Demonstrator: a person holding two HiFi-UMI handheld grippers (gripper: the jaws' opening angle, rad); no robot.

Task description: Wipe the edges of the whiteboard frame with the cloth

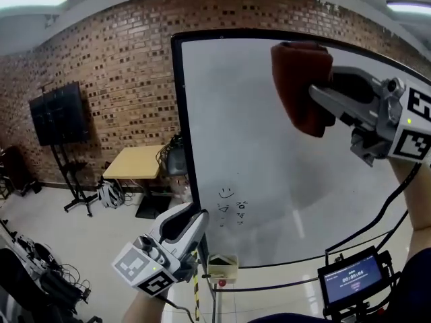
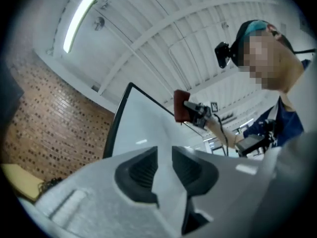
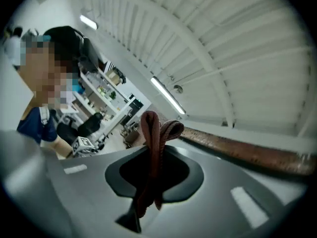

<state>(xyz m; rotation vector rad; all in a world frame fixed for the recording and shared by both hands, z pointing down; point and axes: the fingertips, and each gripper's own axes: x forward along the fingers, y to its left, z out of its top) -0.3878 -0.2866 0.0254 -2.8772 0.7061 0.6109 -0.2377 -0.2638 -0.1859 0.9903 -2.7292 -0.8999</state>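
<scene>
The whiteboard (image 1: 269,173) stands upright in a thin black frame (image 1: 184,133). My right gripper (image 1: 315,96) is raised in front of the board's upper part, just below the top edge, and is shut on a folded red-brown cloth (image 1: 301,86). In the right gripper view the cloth (image 3: 154,143) sticks up between the pads. My left gripper (image 1: 196,219) hangs low beside the frame's left edge, its pads (image 2: 138,170) a narrow gap apart with nothing between them. The left gripper view shows the frame (image 2: 115,123) and the cloth (image 2: 181,105) beyond.
A brick wall runs behind the board. A wooden table (image 1: 135,161) and a black screen on a stand (image 1: 59,113) stand at the left, with cables (image 1: 40,268) on the floor. A small white box (image 1: 222,266) sits at the board's foot, and a display device (image 1: 353,278) is at the lower right.
</scene>
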